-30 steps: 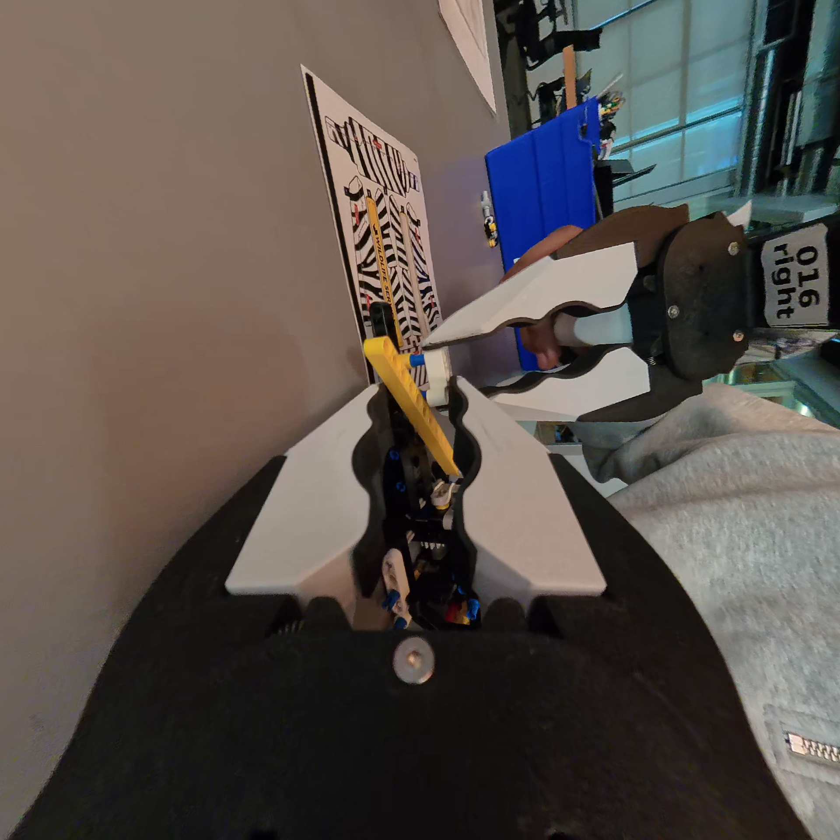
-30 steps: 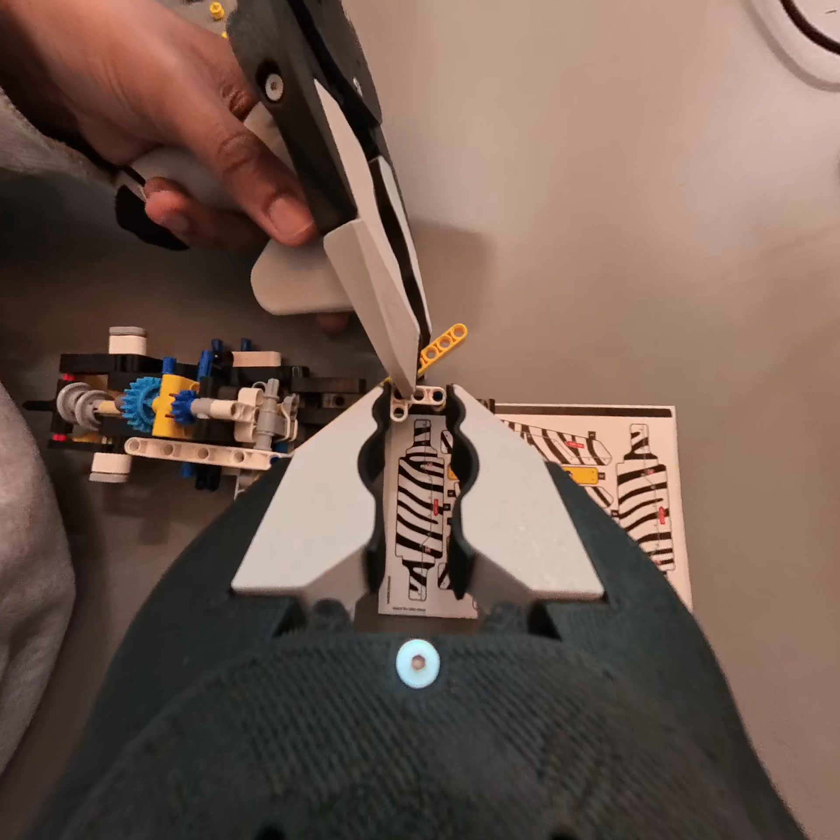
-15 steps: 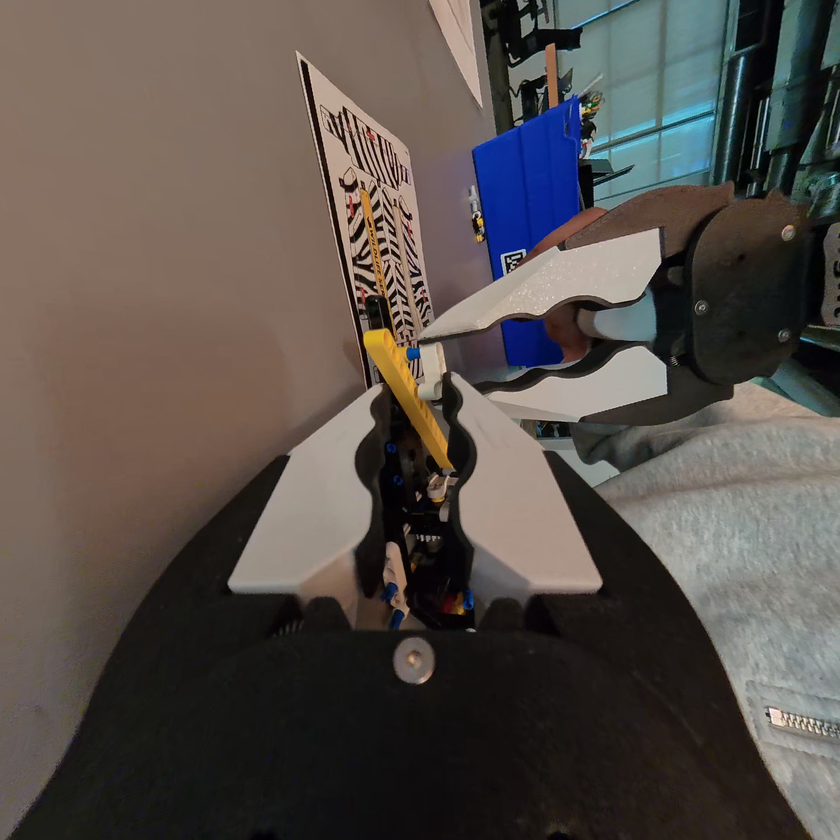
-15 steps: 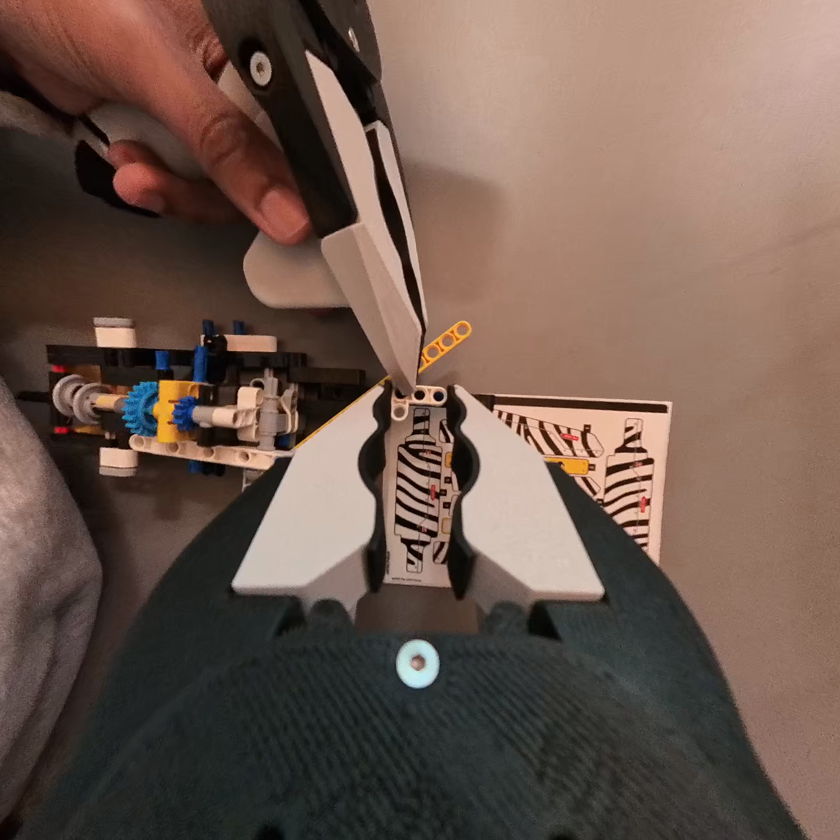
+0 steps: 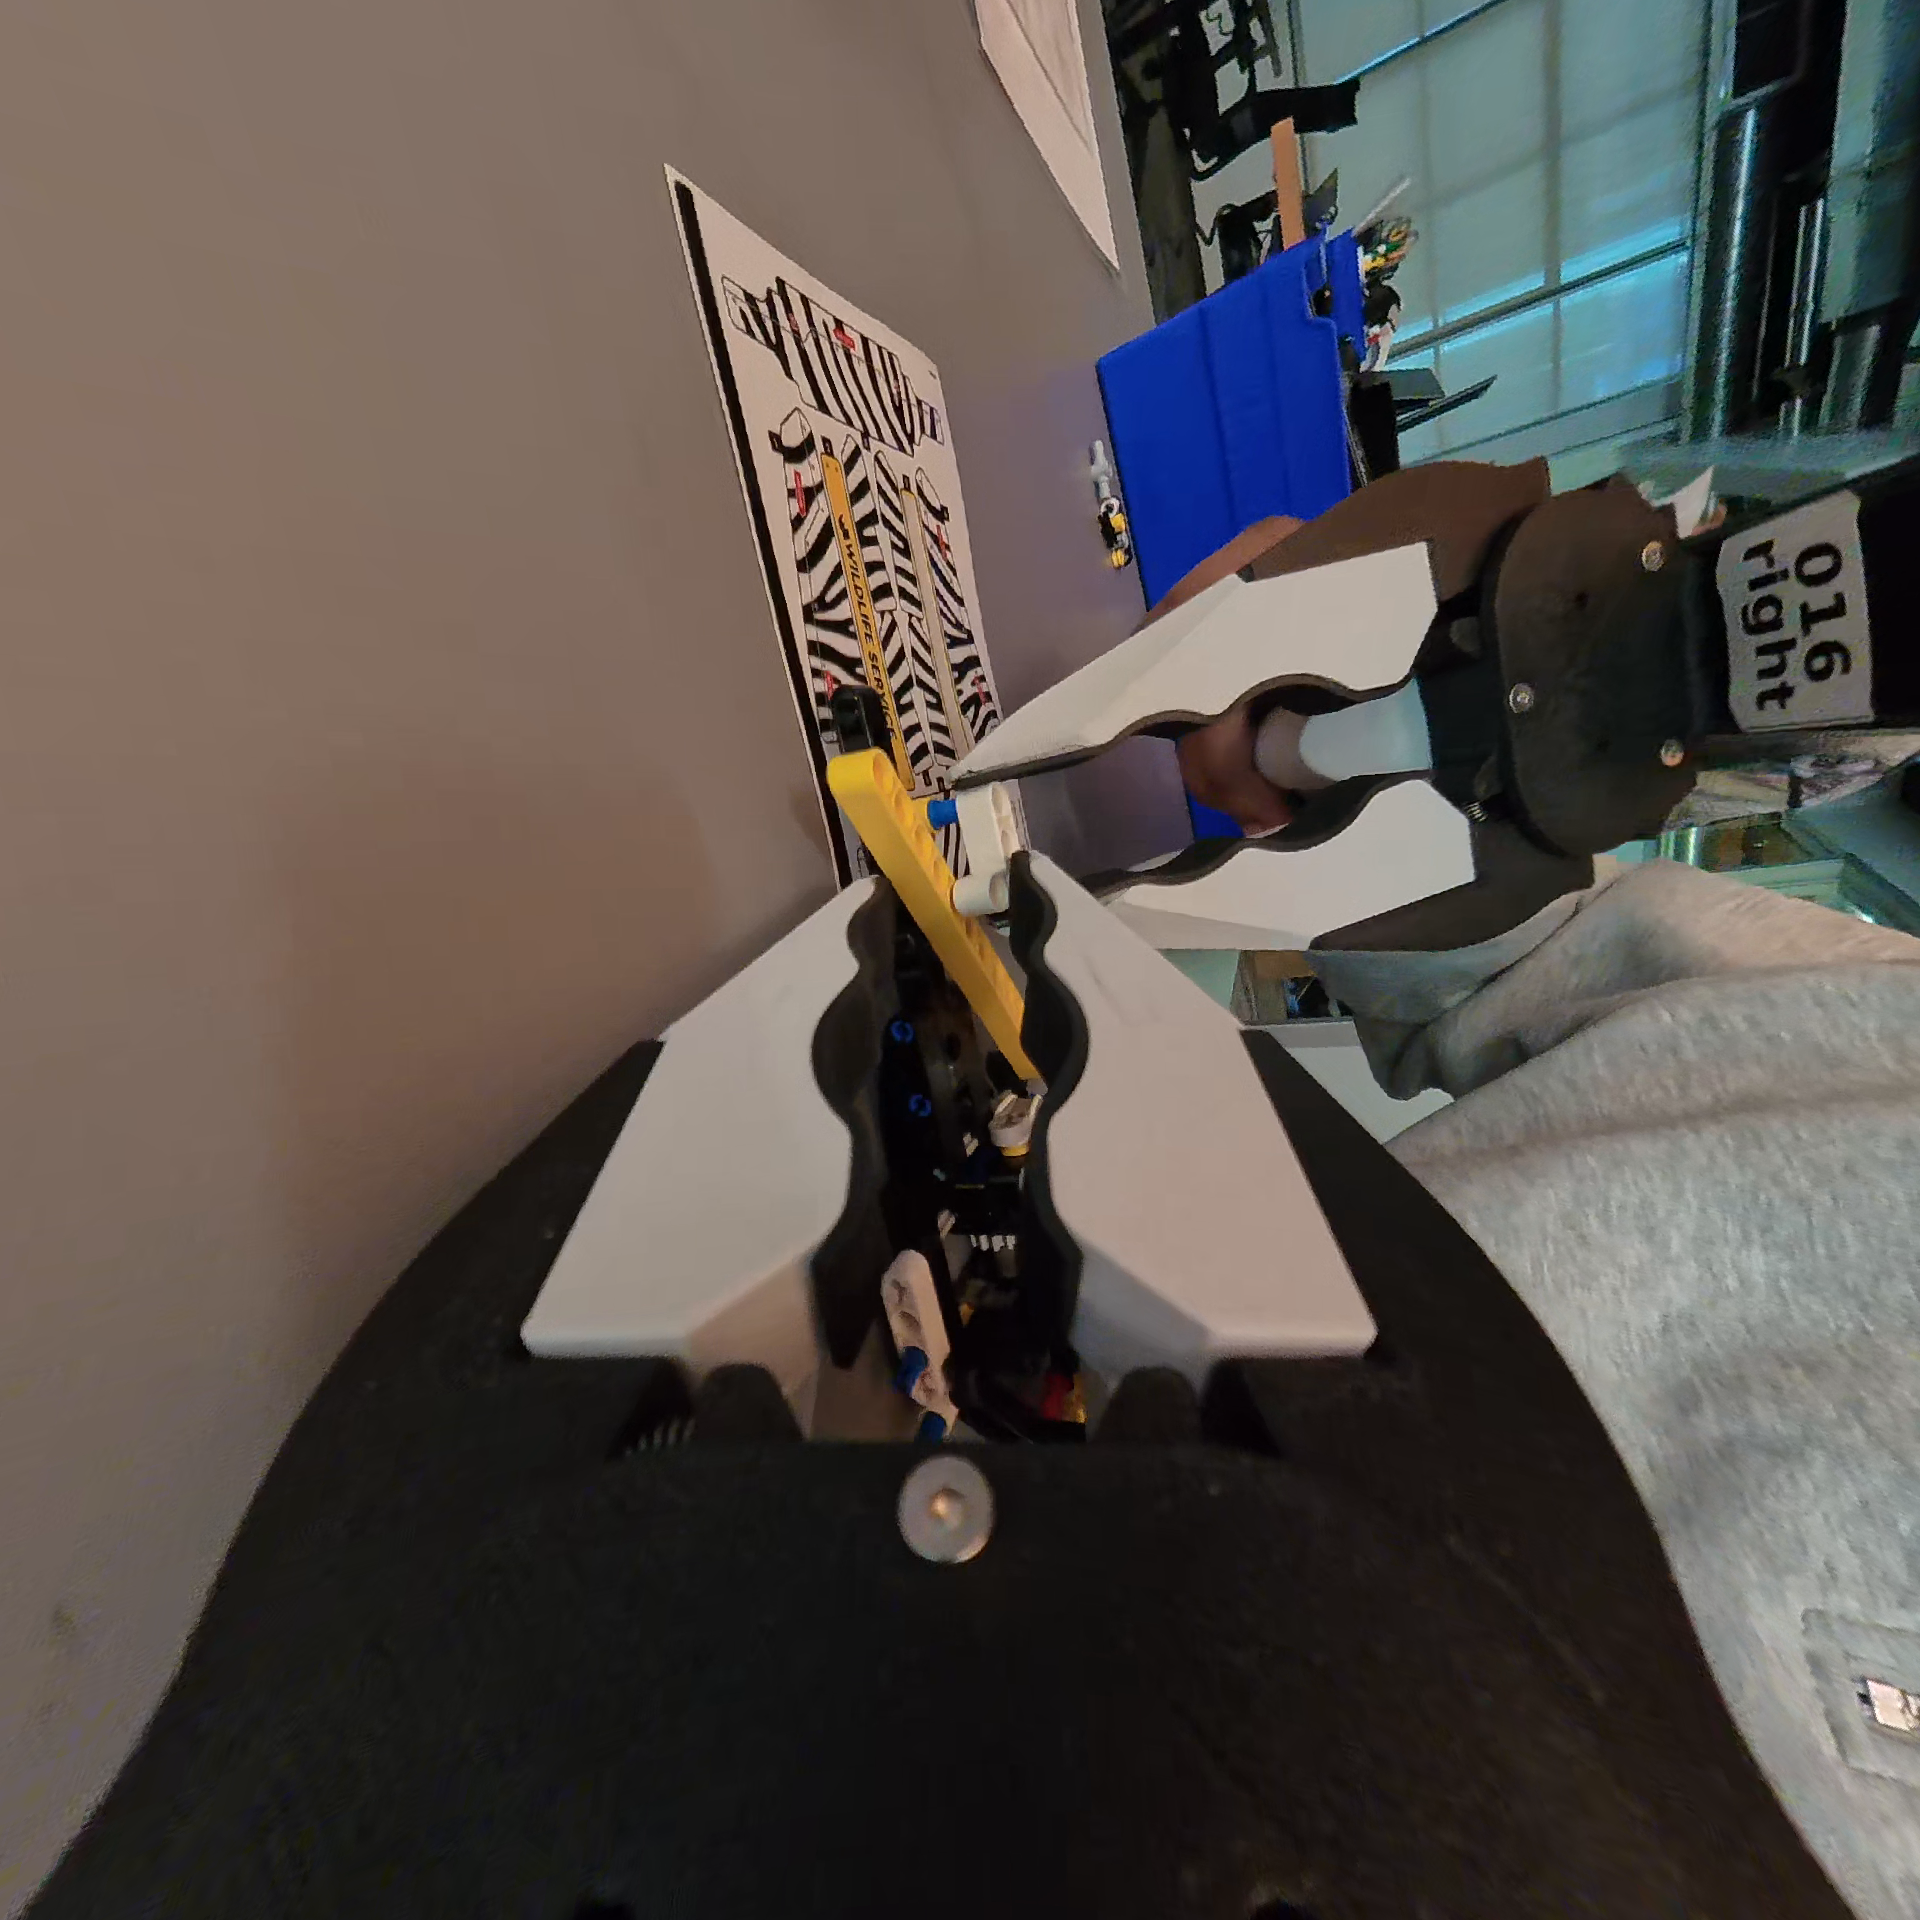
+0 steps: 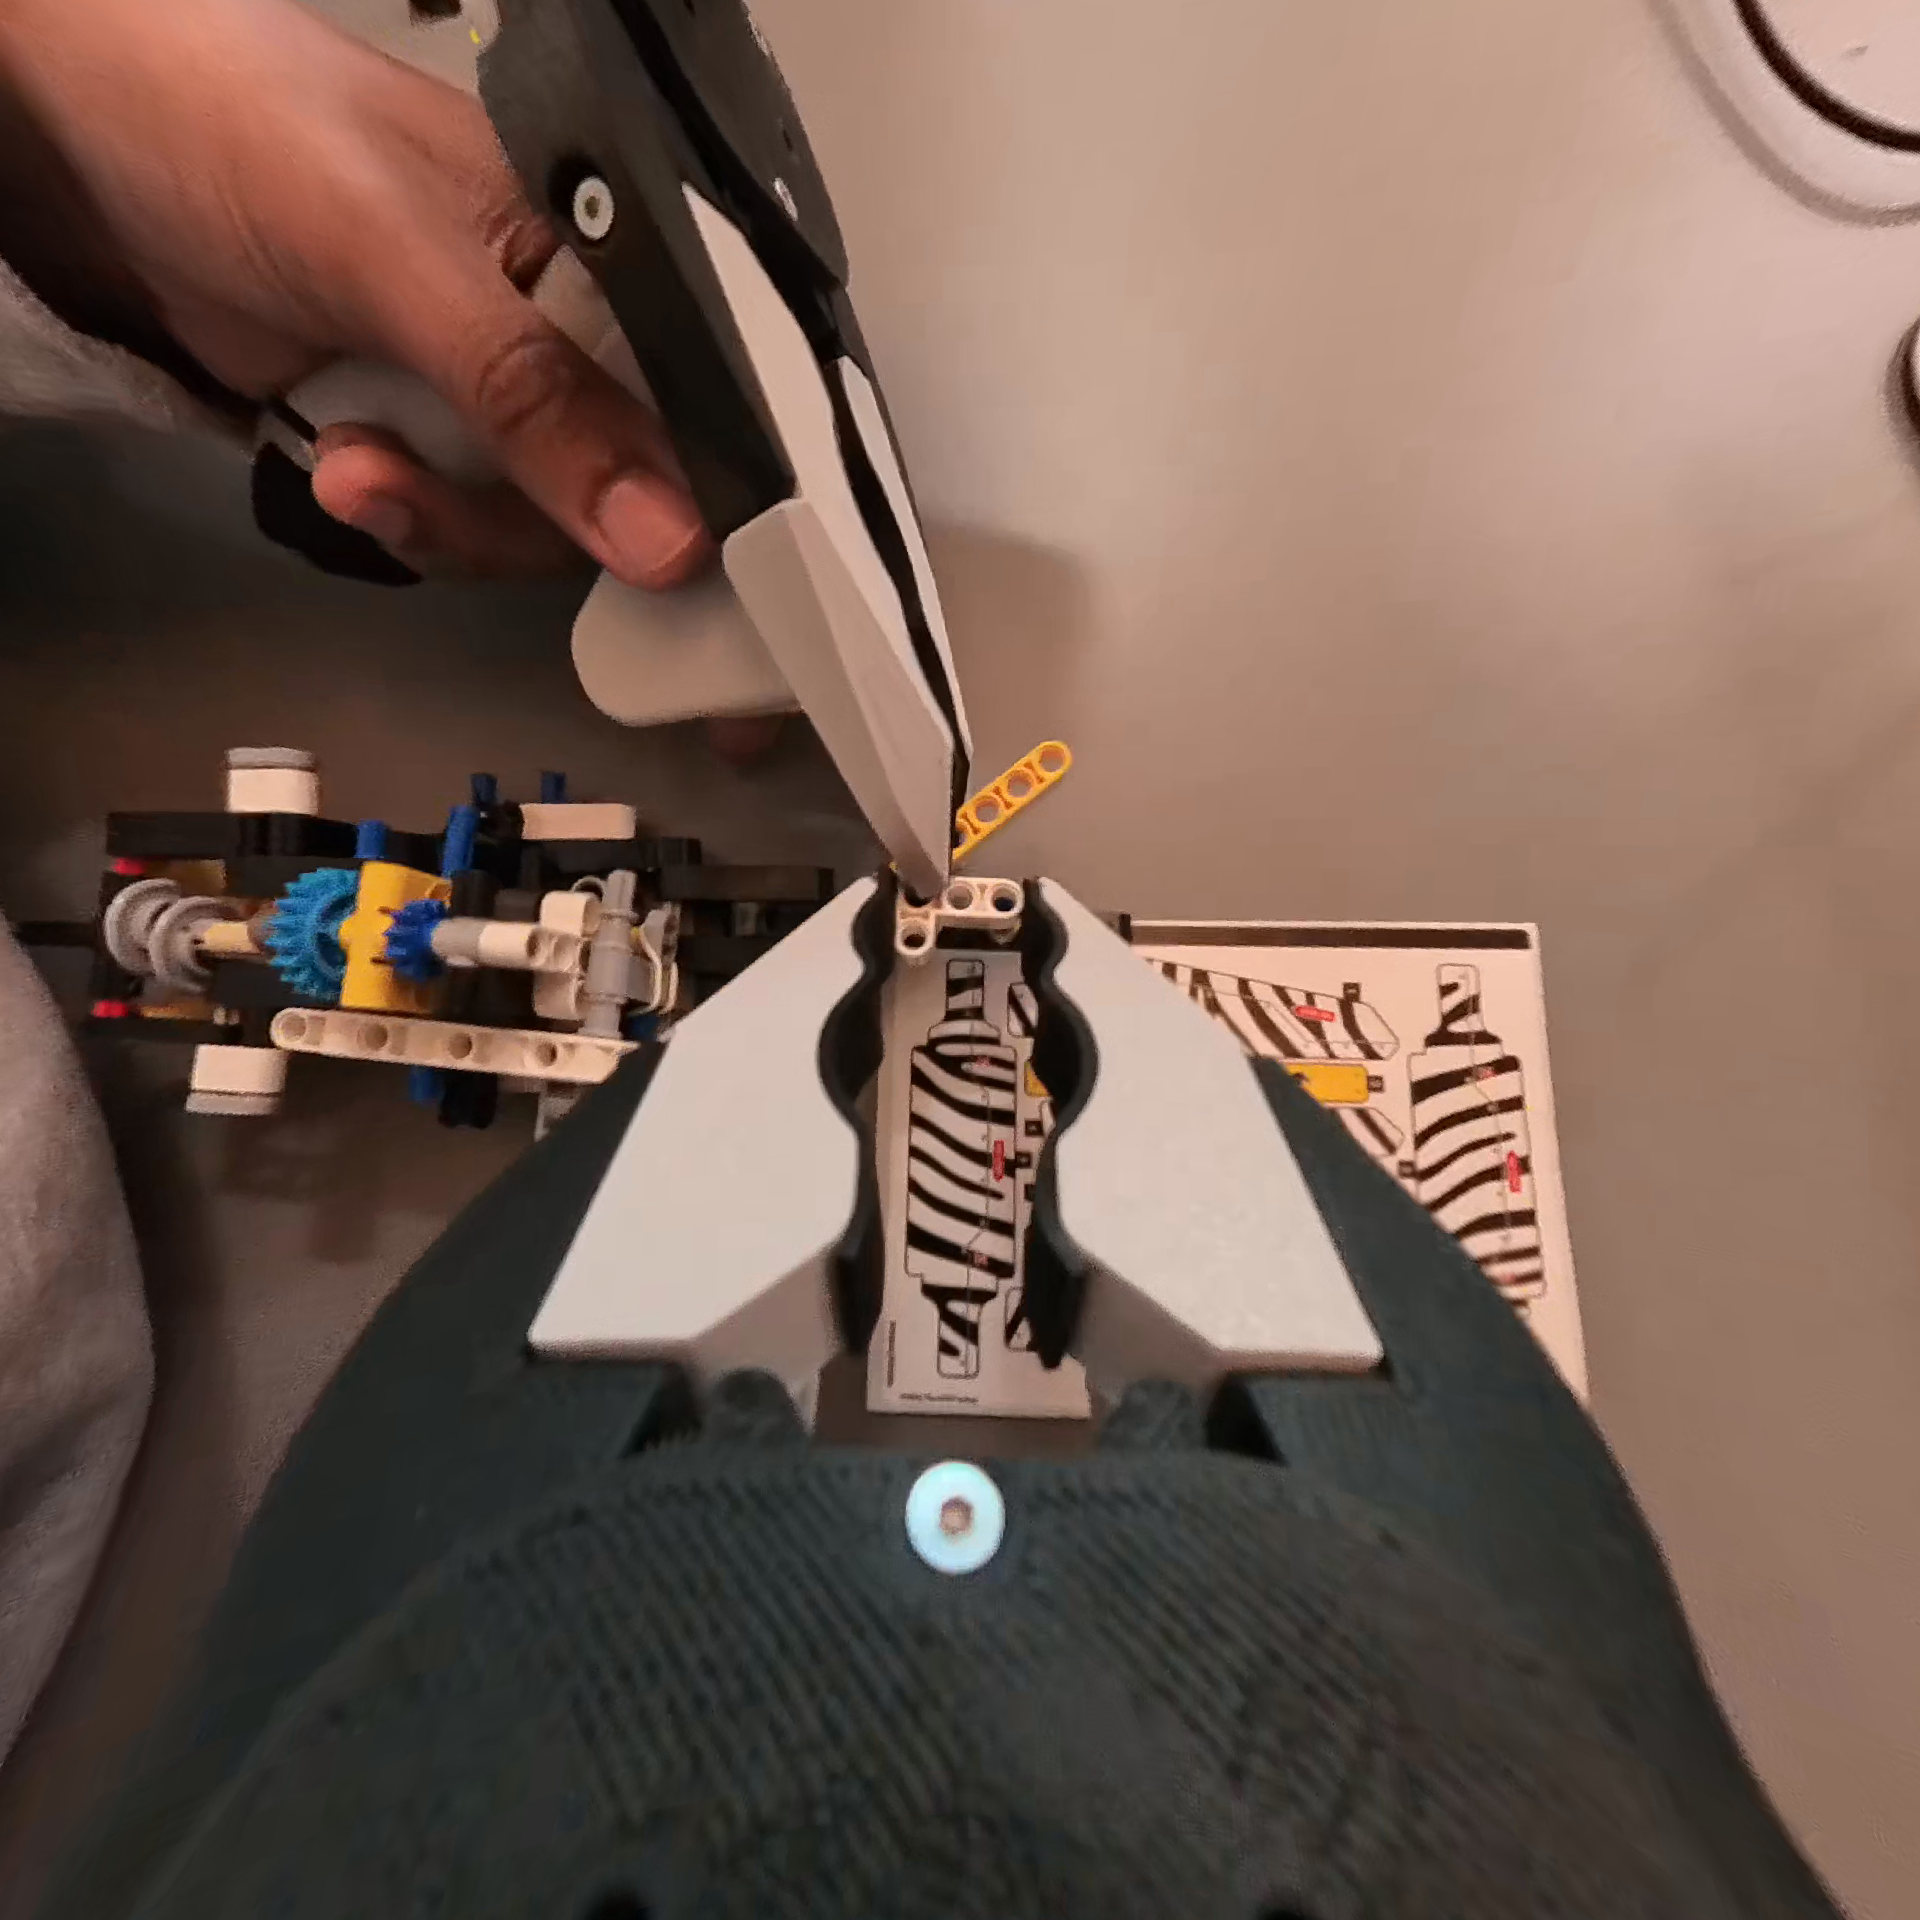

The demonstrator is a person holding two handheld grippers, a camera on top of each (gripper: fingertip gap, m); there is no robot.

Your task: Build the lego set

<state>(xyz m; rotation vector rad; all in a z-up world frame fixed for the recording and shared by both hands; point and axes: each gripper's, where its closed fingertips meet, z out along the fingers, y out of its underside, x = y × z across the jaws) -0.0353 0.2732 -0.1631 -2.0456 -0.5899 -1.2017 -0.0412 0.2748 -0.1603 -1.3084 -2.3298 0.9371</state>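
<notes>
My left gripper [image 5: 948, 878] is shut on a long yellow beam [image 5: 914, 883] that sticks out of a partly built lego chassis [image 6: 395, 935] of black, white, blue and yellow parts. The chassis lies on the grey table [image 6: 1351, 520]. My right gripper [image 6: 956, 899] is shut on a small white L-shaped connector [image 6: 951, 906] with a blue pin [image 5: 940, 812]. It holds the connector against the beam's side near its free end [image 6: 1013, 795]. The left gripper [image 6: 930, 873] comes in from the upper left, its tips touching the connector. The right gripper also shows in the left wrist view [image 5: 997, 831].
A zebra-striped sticker sheet [image 6: 1455, 1091] lies flat on the table under and right of my right gripper; it also shows in the left wrist view [image 5: 862, 499]. A blue box [image 5: 1226, 436] stands beyond it. A hand [image 6: 416, 312] and a grey sleeve [image 5: 1610, 1247] are close by.
The right gripper rocked slightly up and back while keeping the white connector at the yellow beam. Both grips are unchanged and the chassis has stayed put.
</notes>
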